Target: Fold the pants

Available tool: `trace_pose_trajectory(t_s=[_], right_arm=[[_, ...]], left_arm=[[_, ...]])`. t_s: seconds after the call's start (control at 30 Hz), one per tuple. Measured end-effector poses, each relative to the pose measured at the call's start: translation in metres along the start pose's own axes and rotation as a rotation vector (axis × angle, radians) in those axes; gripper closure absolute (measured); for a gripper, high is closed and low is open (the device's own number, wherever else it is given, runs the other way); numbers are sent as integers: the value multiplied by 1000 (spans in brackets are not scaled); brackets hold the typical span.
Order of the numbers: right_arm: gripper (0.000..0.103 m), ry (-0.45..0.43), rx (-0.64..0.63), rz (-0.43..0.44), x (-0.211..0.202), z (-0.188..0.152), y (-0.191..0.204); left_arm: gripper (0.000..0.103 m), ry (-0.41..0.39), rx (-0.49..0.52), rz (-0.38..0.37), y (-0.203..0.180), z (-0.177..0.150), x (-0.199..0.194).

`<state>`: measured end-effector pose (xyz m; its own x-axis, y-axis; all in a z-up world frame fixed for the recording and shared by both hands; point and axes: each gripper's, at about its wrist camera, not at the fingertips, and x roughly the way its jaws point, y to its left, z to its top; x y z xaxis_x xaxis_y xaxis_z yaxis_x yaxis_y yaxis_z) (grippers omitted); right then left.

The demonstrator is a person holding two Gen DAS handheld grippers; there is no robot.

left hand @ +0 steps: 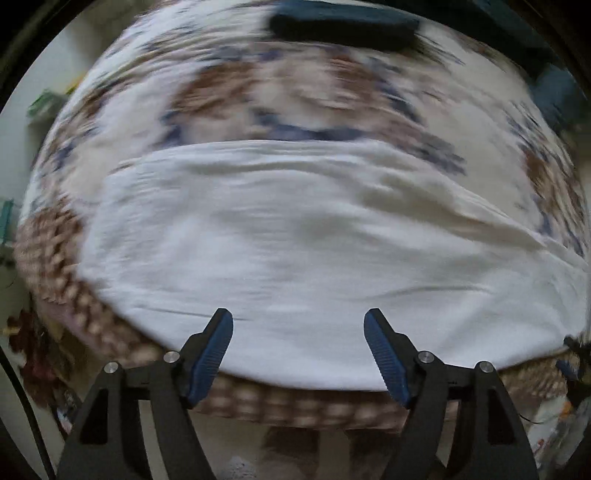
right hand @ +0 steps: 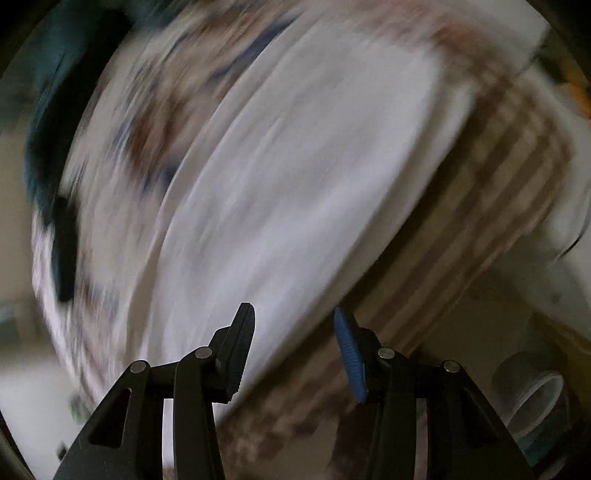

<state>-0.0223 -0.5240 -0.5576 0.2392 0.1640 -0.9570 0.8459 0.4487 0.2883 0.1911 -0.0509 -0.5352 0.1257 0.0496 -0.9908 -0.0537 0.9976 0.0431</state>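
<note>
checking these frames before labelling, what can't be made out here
- Left wrist view: patterned cover smeared by motion blur; dark item at the top unidentifiable.
- Left wrist view: white pants cut off at the right edge.
- Right wrist view: heavy blur hides the pants' folds; round object too blurred to name.

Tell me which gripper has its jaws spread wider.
The left gripper: its pads gape wide above the white pants. The right gripper's stand closer.
</note>
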Motion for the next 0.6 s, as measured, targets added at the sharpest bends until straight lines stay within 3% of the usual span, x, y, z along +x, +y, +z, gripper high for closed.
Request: trace_pose_trajectory(t_s=[0.1, 0.23, 0.27, 0.33, 0.47, 0.6], right_arm=[[55, -56, 107, -4, -5, 49, -40], [61, 0, 204, 14, 19, 83, -73], [64, 10, 210, 23, 24, 86, -78], [89, -8, 189, 19, 25, 85, -78], [98, -39, 136, 4, 16, 81, -76], [101, -48, 128, 68, -2, 81, -82]], left_arm=[[31, 25, 39, -36, -56, 8, 12], [31, 51, 94, -28, -110, 9, 24], [31, 55, 97, -25, -114, 11, 27], [31, 76, 114, -10, -132, 10, 34], [31, 80, 148, 17, -150, 9, 36], [31, 94, 173, 28, -162, 6, 39]])
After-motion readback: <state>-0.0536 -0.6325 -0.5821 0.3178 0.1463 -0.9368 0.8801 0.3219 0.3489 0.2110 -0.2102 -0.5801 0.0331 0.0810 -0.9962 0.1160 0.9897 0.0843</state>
